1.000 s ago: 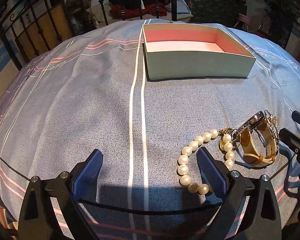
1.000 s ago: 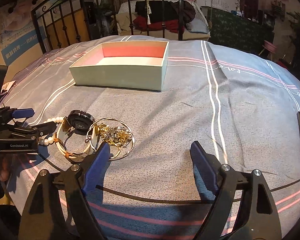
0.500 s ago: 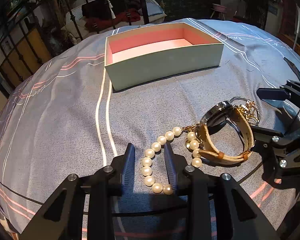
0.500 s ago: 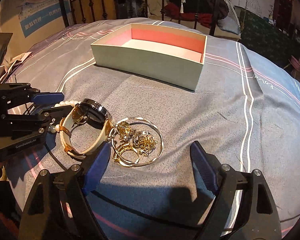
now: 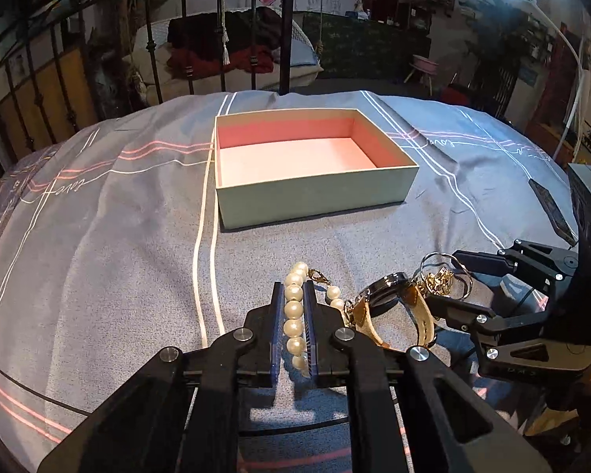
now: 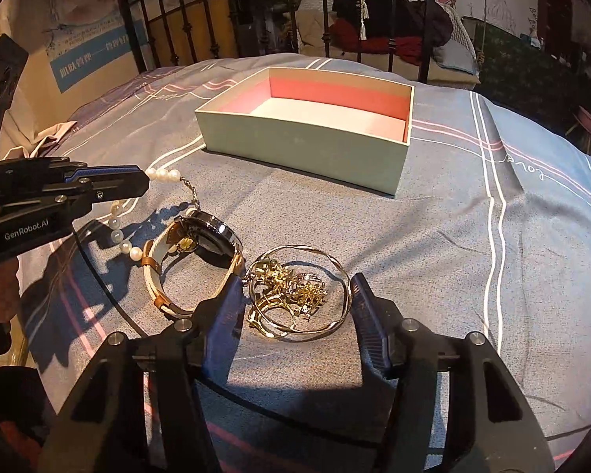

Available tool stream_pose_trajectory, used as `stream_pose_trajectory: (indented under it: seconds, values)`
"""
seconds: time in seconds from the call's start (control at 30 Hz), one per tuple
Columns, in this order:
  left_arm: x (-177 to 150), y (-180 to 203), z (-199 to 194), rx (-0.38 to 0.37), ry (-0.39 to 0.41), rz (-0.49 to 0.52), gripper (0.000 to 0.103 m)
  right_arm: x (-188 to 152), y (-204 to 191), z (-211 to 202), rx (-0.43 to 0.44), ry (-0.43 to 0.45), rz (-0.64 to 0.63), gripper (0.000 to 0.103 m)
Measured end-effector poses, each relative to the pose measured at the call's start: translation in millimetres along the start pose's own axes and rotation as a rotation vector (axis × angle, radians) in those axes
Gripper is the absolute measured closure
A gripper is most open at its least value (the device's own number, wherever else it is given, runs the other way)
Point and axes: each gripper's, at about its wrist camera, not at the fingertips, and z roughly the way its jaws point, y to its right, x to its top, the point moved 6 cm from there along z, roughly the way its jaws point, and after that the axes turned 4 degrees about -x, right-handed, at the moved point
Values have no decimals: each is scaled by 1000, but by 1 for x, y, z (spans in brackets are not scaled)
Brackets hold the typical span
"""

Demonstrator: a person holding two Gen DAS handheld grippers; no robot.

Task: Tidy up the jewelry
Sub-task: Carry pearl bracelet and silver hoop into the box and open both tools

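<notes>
My left gripper point(image 5: 294, 295) is shut on the pearl bracelet point(image 5: 293, 309), whose loose end trails on the bedspread; it also shows in the right wrist view point(image 6: 124, 232). A watch with a cream strap point(image 6: 193, 254) lies beside it, also in the left wrist view point(image 5: 394, 307). My right gripper point(image 6: 295, 295) is open, its fingers on either side of a thin bangle holding gold rings and charms point(image 6: 295, 293). The open pale green box with a pink inside point(image 5: 307, 161) stands farther back, empty; it also shows in the right wrist view point(image 6: 307, 130).
Everything lies on a blue-grey bedspread with white and pink stripes point(image 5: 98, 256). A dark phone point(image 5: 551, 209) lies at the right. A black metal bed frame point(image 5: 169, 39) stands behind the box.
My left gripper has moved over the pearl bracelet and shut on it. My right gripper has moved forward, so its open fingers now flank the bangle.
</notes>
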Motion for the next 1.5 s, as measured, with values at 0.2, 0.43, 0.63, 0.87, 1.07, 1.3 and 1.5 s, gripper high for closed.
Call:
stream_pose_trajectory:
  seconds: [0.2,0.43,0.63,0.87,1.07,1.3,1.5]
  values:
    - [18,11,-13,-13,39,31,94,8,0,-17,-14,55,4,46]
    - [45,12,-27,-31,86,41,94,25,-1,-32,-22,112,-5,46]
    - [79,14,-32,-29,131,53,94,62,1,-38,-39,179,-13,46]
    - [125,9,-25,-28,179,35,94,127,12,-25,-84,221,-19,46]
    - [154,-2,6,-40,140,8,94,164,31,4,-100,197,13,46]
    - [159,-5,55,-51,52,-5,94,170,33,48,-93,105,18,46]
    - [147,-16,89,-33,-26,-20,94,160,35,82,-82,17,34,46]
